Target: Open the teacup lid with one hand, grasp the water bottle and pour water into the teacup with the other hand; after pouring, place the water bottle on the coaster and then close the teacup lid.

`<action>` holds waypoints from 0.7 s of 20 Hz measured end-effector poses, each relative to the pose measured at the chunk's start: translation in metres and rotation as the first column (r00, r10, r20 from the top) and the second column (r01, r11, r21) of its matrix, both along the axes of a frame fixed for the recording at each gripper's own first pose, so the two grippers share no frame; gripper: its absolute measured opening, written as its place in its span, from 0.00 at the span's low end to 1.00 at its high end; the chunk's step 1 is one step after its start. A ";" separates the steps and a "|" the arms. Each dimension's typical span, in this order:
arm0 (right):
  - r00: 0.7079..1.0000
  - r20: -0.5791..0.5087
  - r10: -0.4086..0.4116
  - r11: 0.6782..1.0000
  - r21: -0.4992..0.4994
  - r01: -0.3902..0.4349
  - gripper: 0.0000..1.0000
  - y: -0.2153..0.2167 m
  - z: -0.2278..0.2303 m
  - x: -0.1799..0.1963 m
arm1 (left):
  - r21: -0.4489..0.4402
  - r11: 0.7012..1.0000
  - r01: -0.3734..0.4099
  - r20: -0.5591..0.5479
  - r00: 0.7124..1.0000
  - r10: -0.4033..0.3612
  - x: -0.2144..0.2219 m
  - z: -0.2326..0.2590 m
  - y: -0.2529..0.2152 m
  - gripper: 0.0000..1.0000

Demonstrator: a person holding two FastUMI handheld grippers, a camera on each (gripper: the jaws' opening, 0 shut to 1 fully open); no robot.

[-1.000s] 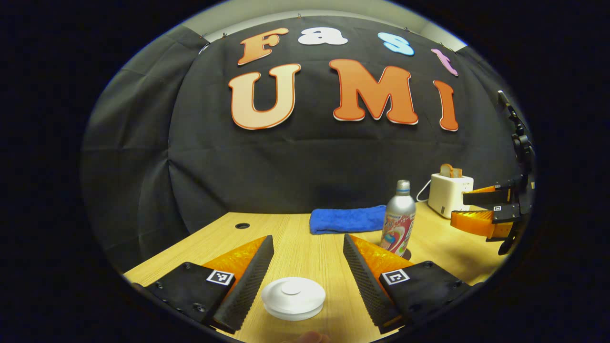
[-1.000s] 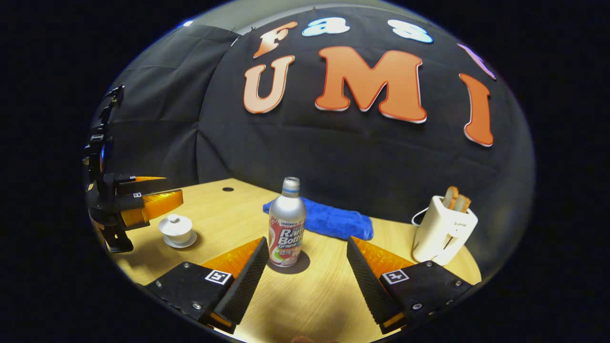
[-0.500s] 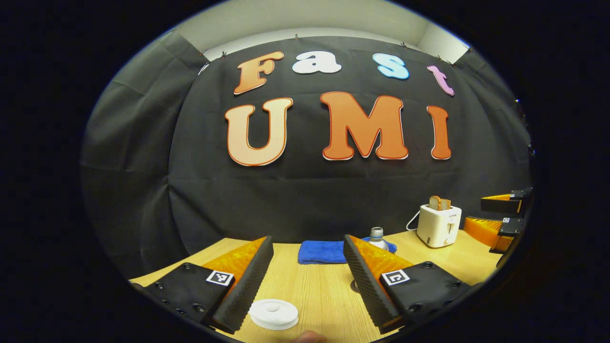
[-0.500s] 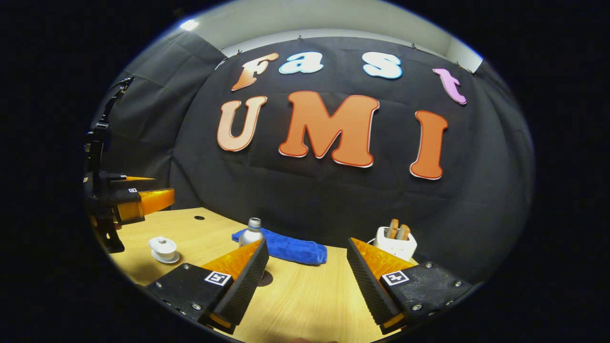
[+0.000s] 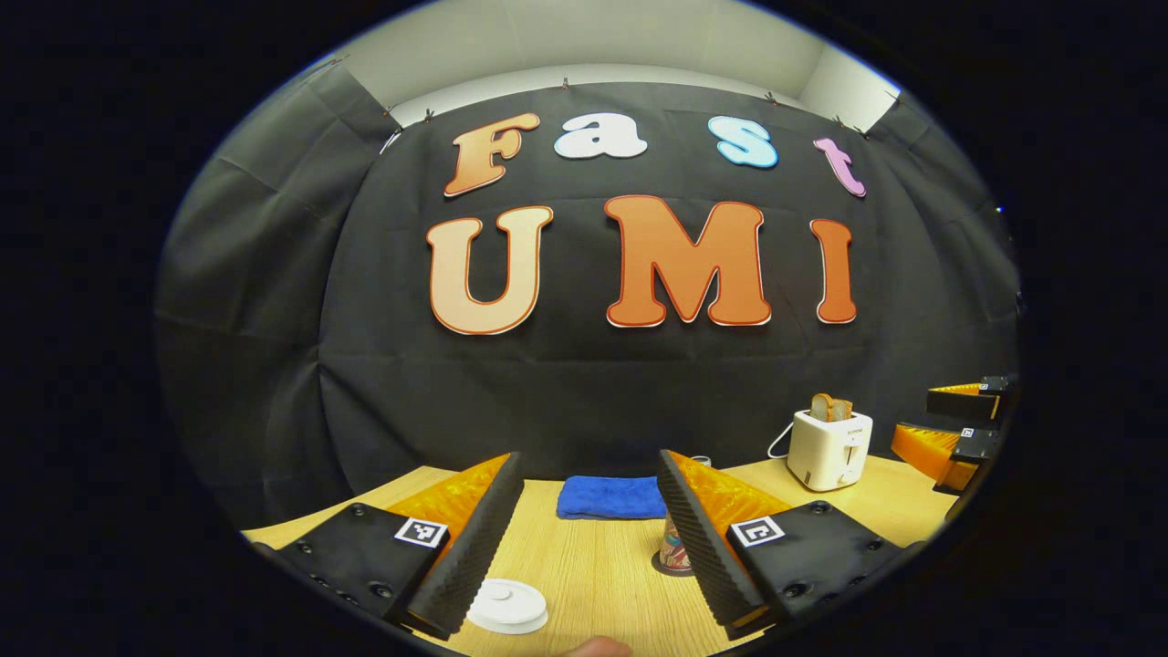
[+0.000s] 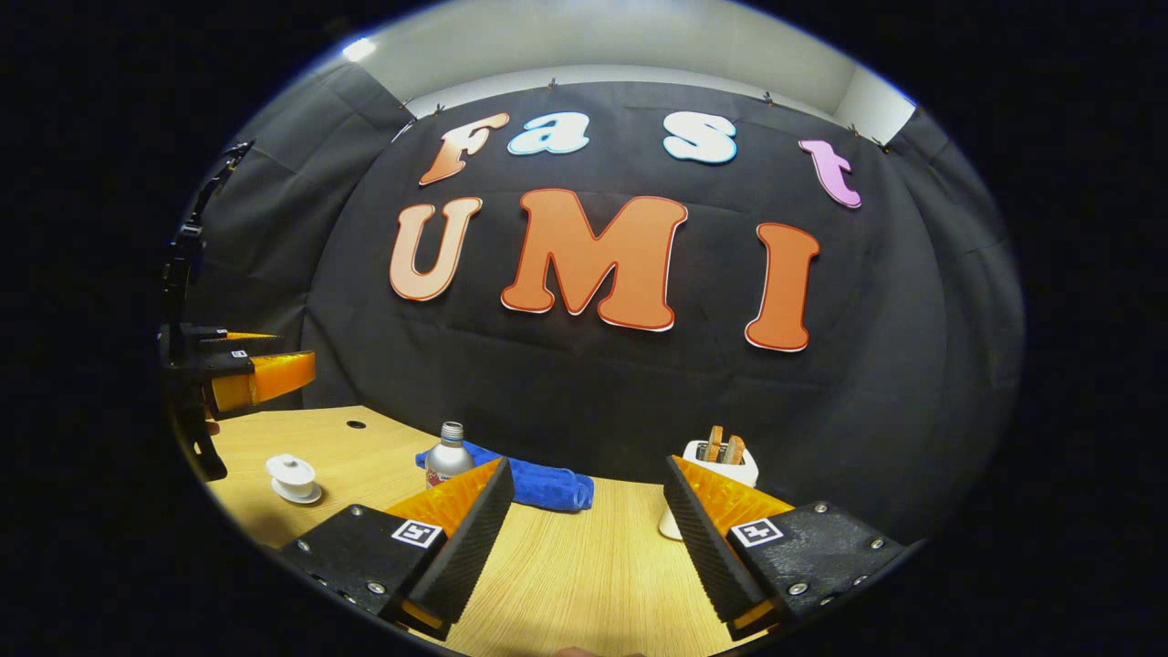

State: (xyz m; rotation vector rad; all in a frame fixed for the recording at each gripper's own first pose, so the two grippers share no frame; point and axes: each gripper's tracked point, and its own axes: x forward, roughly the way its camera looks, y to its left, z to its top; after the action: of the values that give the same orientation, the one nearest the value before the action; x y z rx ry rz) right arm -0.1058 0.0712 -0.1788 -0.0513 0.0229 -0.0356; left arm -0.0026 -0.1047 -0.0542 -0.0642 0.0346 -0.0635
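Right now both grippers are hanging over the table [image 6: 566, 566] with fingers spread wide, gripping nothing. The left gripper [image 5: 589, 538] is hovering near the teacup [image 6: 294, 476], which is sitting lidded on its saucer at the table's left side. The right gripper [image 6: 584, 538] is facing the bottle [image 6: 447, 456], standing upright just before the blue towel [image 6: 547, 488]. That lid looks light, glossy and breakable; pinching its small knob seems wisest. The bottle looks stiff and slick, so clasping mid-body should be steadiest.

Right tongs [image 6: 589, 484] gape above the table [image 6: 584, 575]; lidded teacup [image 6: 294, 474] sits far left.
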 end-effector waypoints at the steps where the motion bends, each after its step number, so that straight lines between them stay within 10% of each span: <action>1: 1.000 -0.003 -0.001 1.000 -0.002 0.001 0.99 0.000 -0.001 0.000 | 0.003 1.000 -0.002 -0.002 1.000 0.002 -0.001 -0.002 0.002 0.94; 14: 0.999 -0.002 0.041 0.999 0.027 -0.041 0.99 0.016 -0.001 -0.001 | 0.030 0.999 -0.042 0.011 0.999 0.042 -0.004 -0.009 0.014 0.97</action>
State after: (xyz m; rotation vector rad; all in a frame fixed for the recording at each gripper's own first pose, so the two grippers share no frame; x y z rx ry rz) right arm -0.1064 0.0877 -0.1799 -0.0250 0.0247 0.0054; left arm -0.0064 -0.0904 -0.0631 -0.0341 0.0236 -0.0212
